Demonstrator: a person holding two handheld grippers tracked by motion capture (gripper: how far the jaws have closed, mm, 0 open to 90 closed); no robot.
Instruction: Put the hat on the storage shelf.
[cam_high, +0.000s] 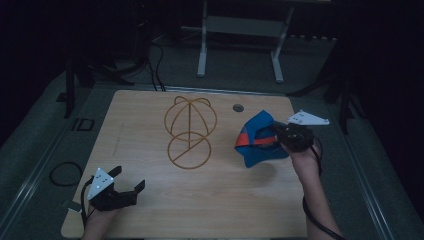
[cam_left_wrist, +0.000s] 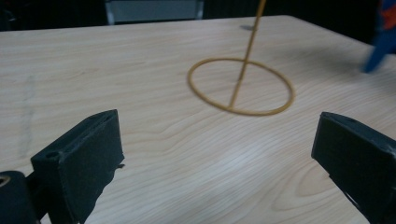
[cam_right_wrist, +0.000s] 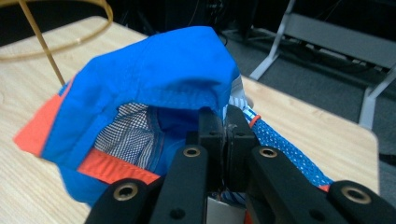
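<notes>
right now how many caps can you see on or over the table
1: the blue and orange cap, pinched in the right gripper near the table's right side, beside the wire stand.

**Dim room, soft overhead light on the table**

The high view is dark and murky; surroundings sink into near black. The pale wooden table catches weak overhead light, with a soft sheen in the left gripper view. There, the blue and orange fabric cap is blurred at the edge. Shadows are faint.
</notes>
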